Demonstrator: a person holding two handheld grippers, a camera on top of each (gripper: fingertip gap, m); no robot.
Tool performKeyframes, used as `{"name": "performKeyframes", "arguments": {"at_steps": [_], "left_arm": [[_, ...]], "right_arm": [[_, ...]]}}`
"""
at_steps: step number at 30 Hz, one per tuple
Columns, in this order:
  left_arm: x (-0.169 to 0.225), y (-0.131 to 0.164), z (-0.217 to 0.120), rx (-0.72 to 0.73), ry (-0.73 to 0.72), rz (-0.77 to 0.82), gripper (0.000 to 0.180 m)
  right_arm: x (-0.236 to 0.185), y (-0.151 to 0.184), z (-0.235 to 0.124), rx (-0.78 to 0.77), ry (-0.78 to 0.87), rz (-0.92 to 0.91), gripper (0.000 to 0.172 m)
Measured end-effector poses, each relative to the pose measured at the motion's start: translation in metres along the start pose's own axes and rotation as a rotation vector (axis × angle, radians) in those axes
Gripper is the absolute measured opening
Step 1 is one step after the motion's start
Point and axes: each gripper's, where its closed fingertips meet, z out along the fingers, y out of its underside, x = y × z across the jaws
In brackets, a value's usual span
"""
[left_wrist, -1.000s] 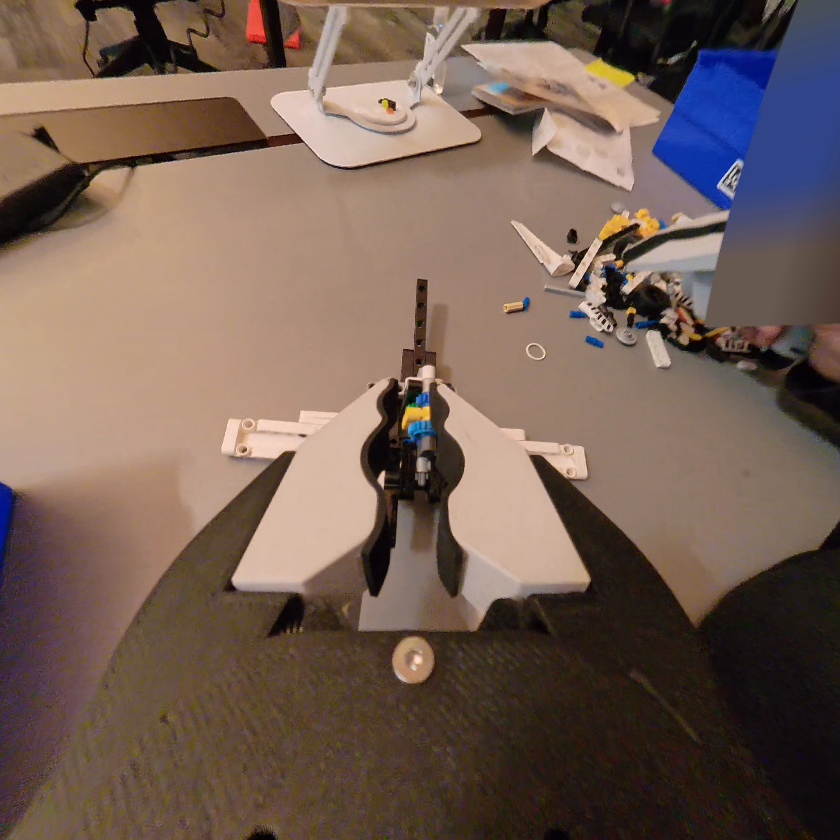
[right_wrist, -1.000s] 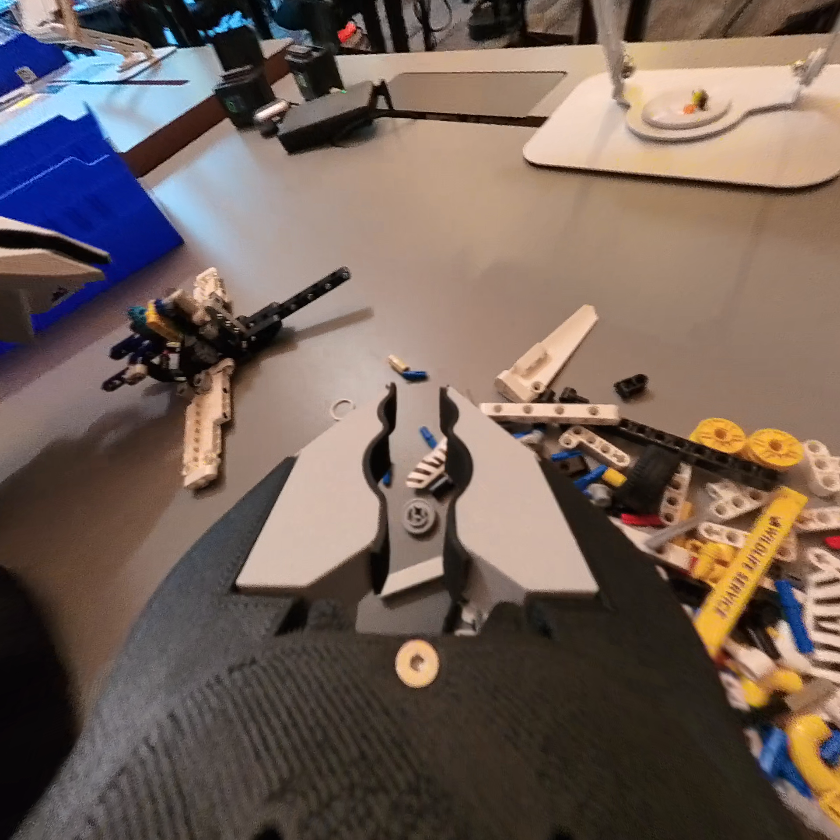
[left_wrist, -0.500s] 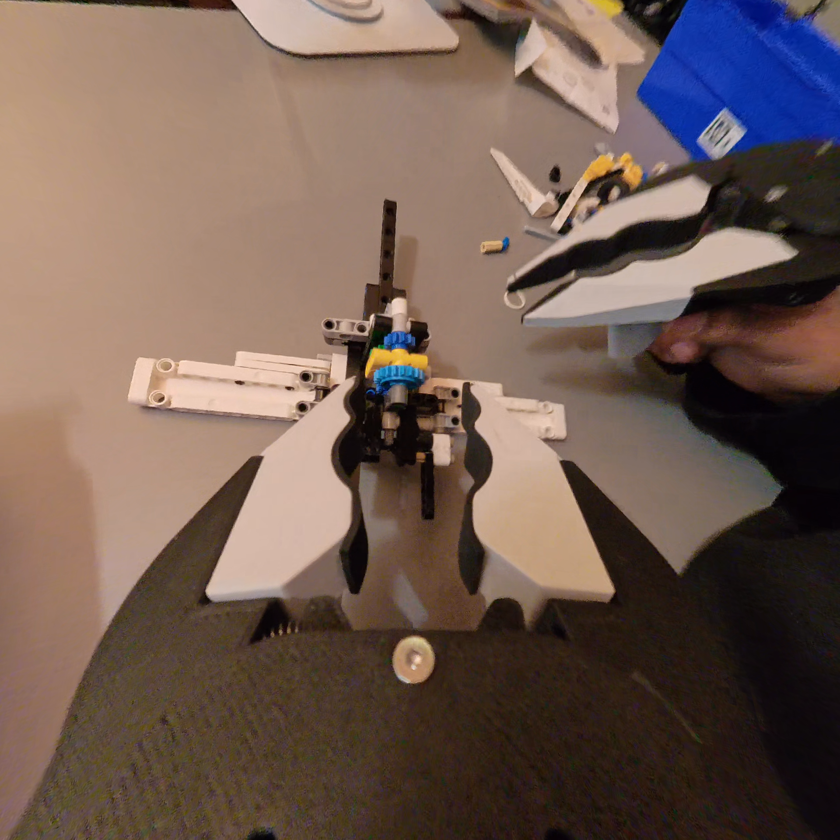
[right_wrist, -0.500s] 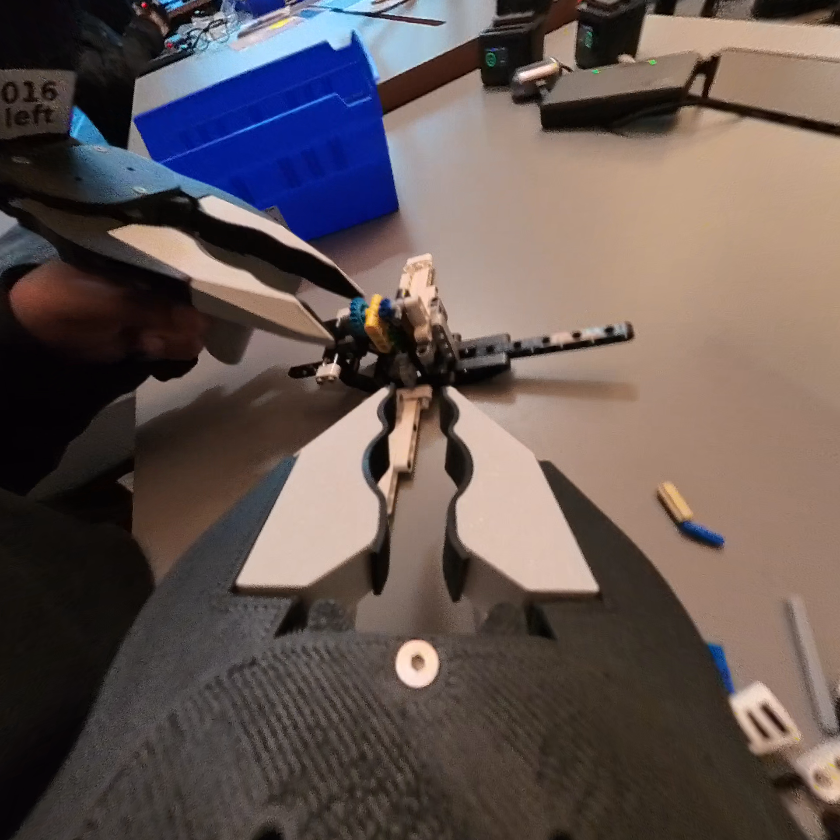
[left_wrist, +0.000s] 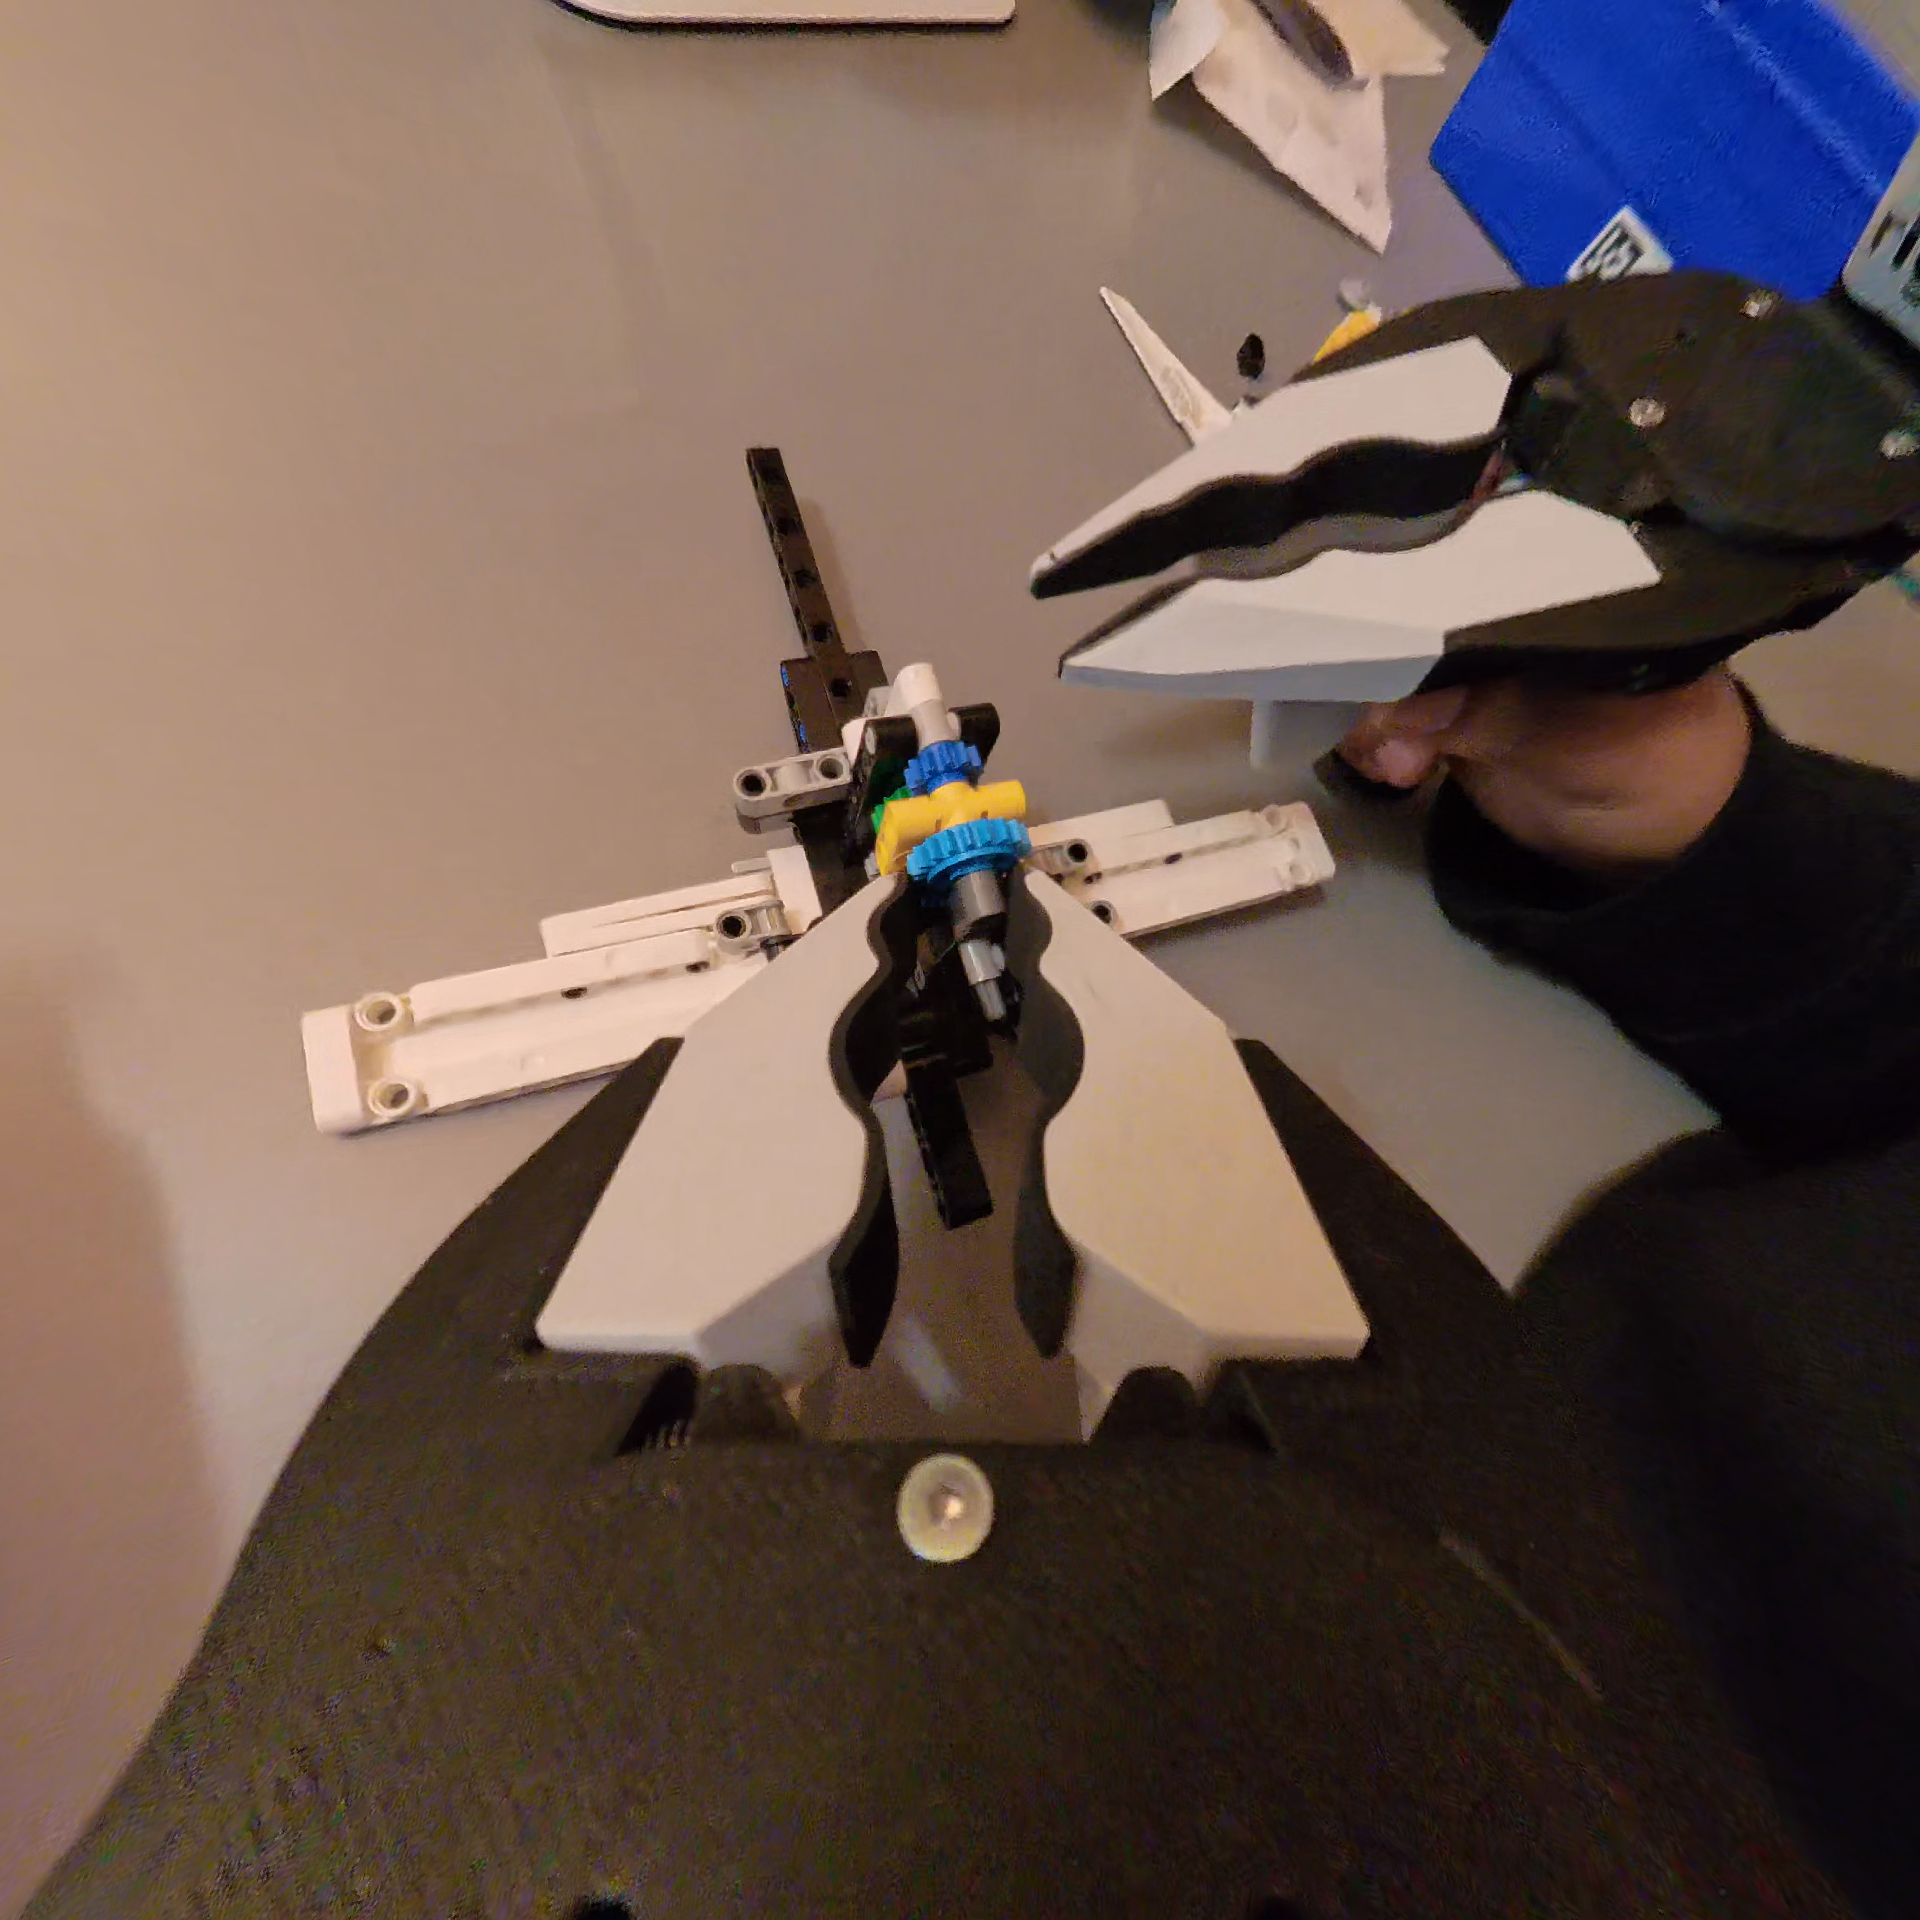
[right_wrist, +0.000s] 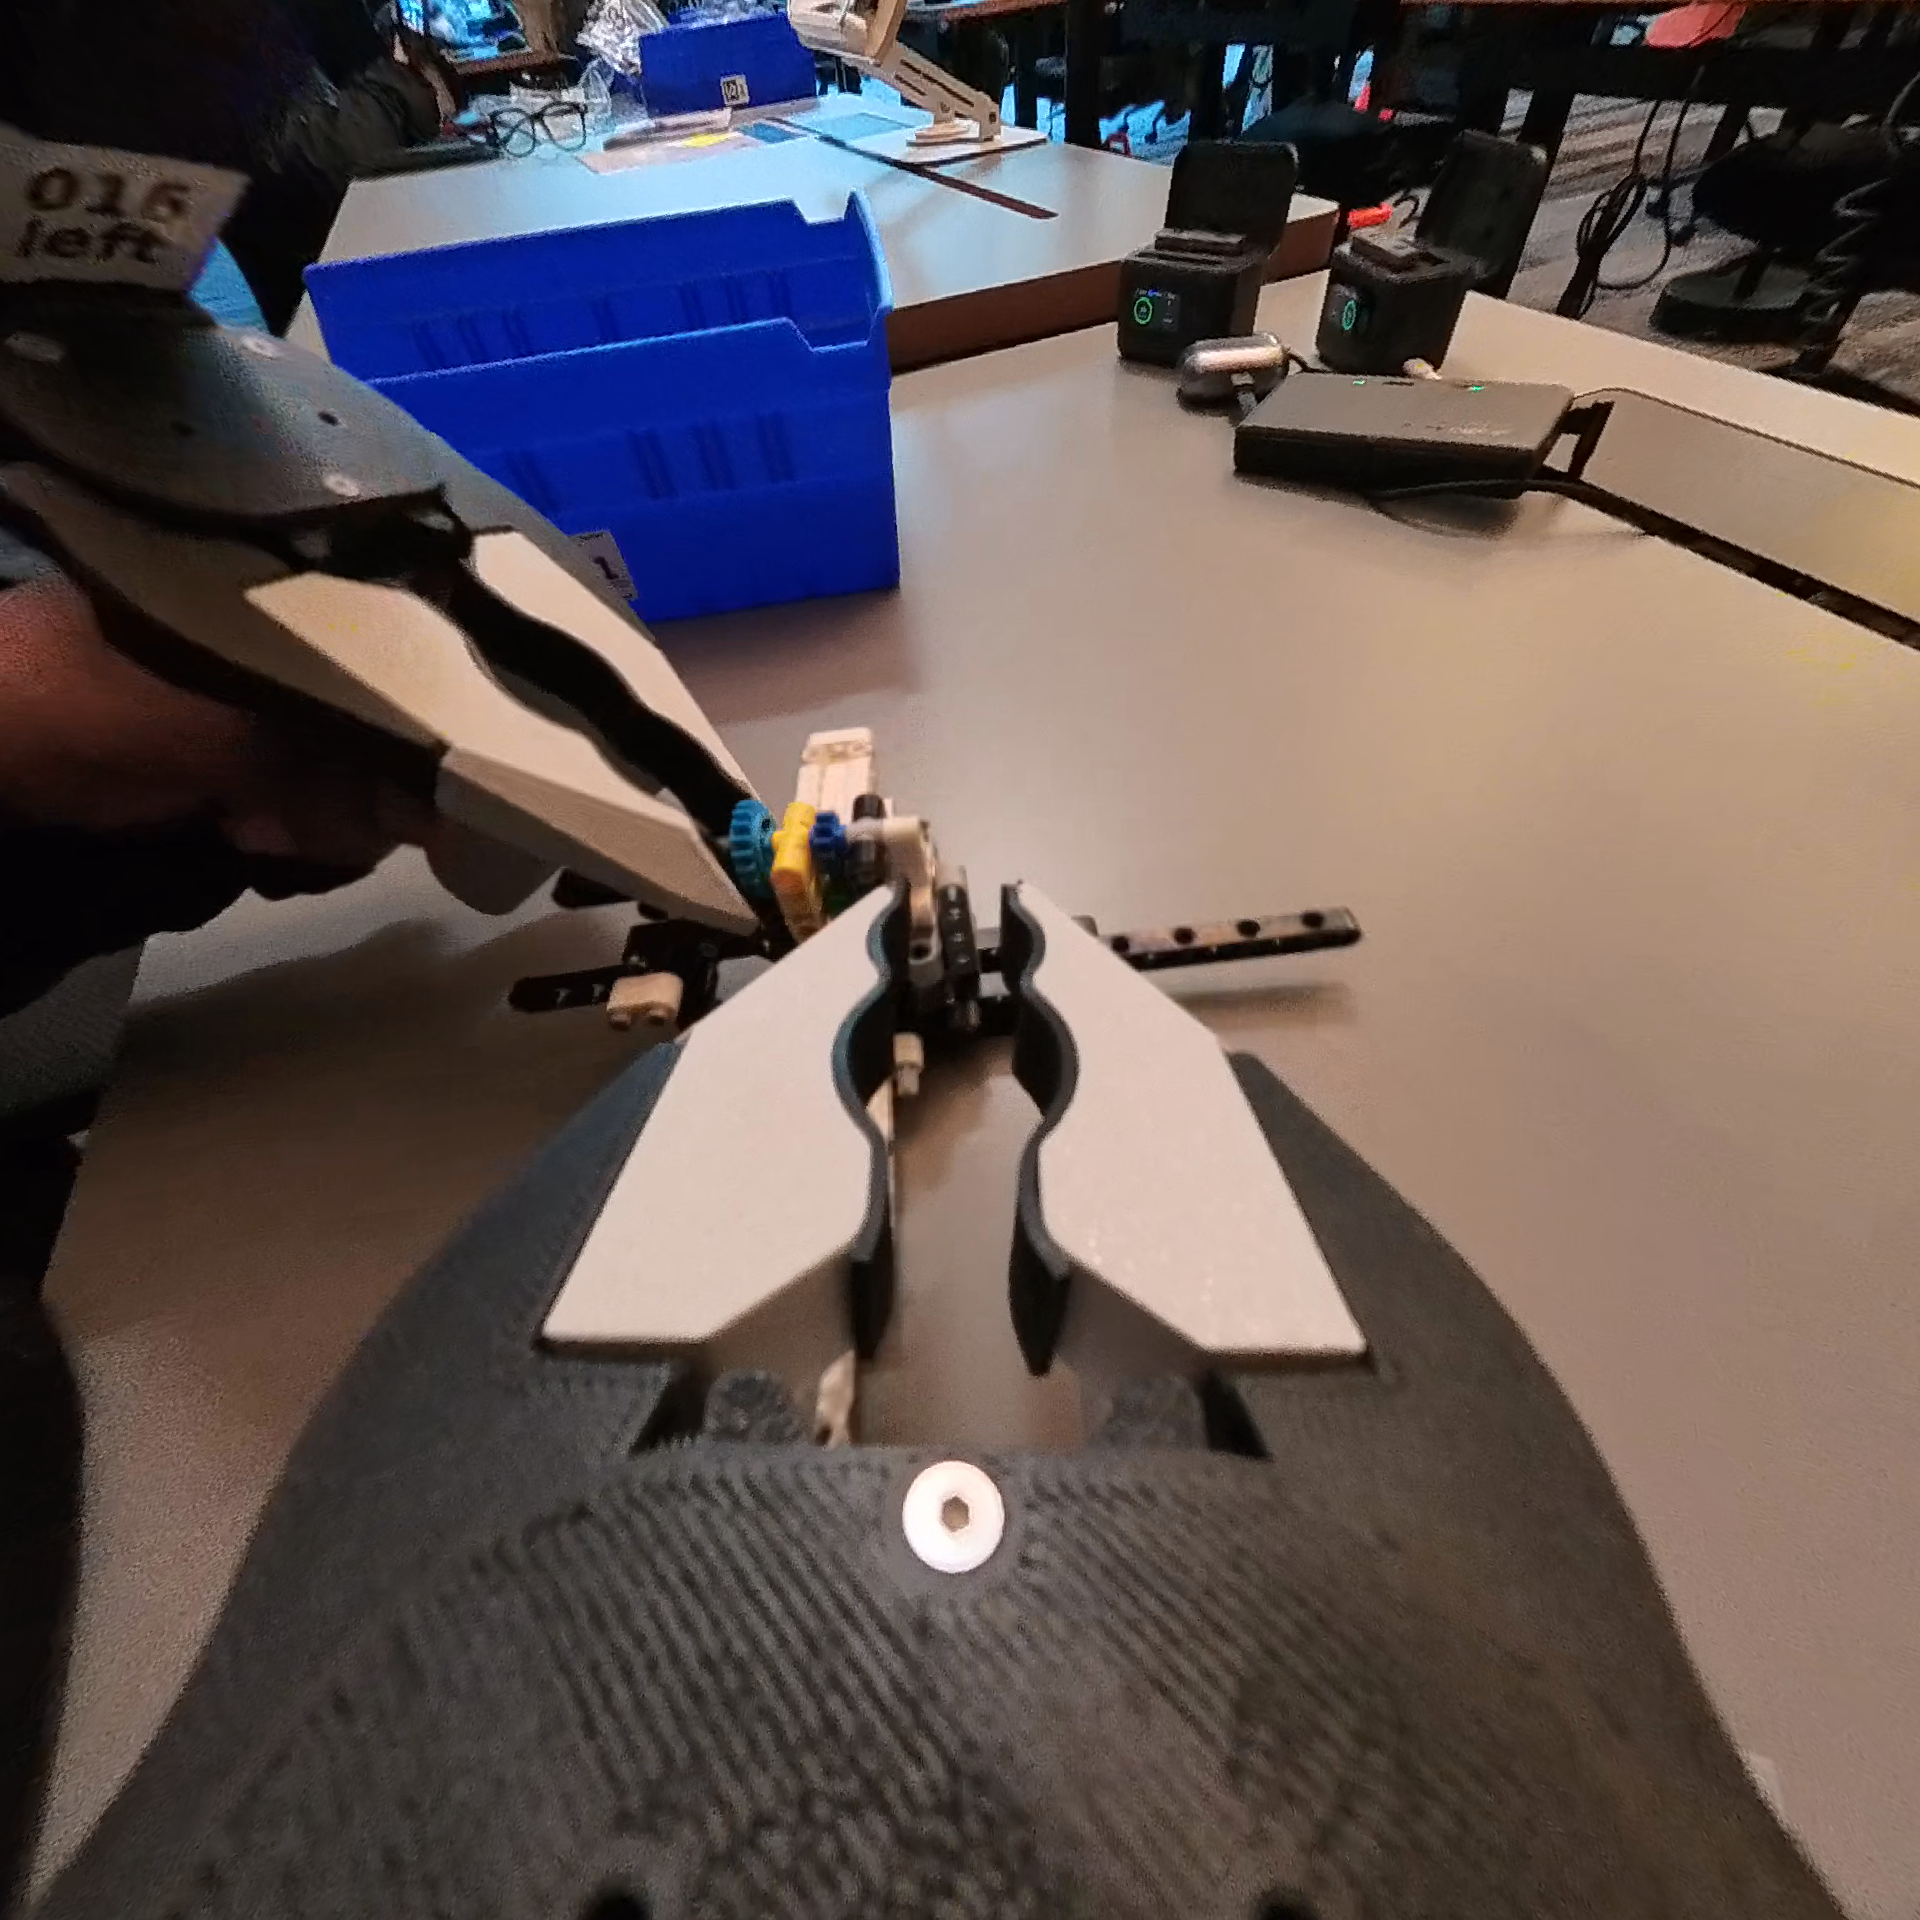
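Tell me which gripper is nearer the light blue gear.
Left. The left gripper has its fingers right against the light blue gear on the brick model. The right gripper hovers off to its right, clear of it.

Grey tabletop (right_wrist: 1351, 727), warm light; second table (right_wrist: 727, 177) behind, dark chair bases beyond.

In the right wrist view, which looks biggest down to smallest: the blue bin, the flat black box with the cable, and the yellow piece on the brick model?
1. Blue bin
2. Flat black box
3. Yellow piece

The box sits farther from the camera, so its true size is unsure.
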Motion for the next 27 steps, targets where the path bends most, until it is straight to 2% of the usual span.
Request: {"name": "performKeyframes", "arguments": {"at_steps": [8, 12, 25, 26, 27], "left_arm": [[-0.003, -0.002, 0.003, -0.016, 0.040, -0.063, 0.015], [-0.003, 0.000, 0.003, -0.019, 0.051, -0.065, 0.015], [-0.001, 0.006, 0.002, -0.028, 0.026, -0.021, 0.017], [-0.002, 0.006, 0.002, -0.027, 0.009, -0.013, 0.027], [-0.007, 0.005, 0.002, -0.021, -0.034, -0.008, 0.046]], "right_arm": [[-0.004, 0.000, -0.004, 0.024, -0.060, 0.032, 0.014], [-0.014, 0.006, -0.004, -0.018, -0.130, 0.066, 0.006], [-0.012, 0.006, -0.004, -0.016, -0.121, 0.068, 0.010], [-0.012, 0.006, -0.004, -0.018, -0.119, 0.064, 0.010], [-0.012, 0.007, -0.004, -0.020, -0.116, 0.060, 0.010]]}}
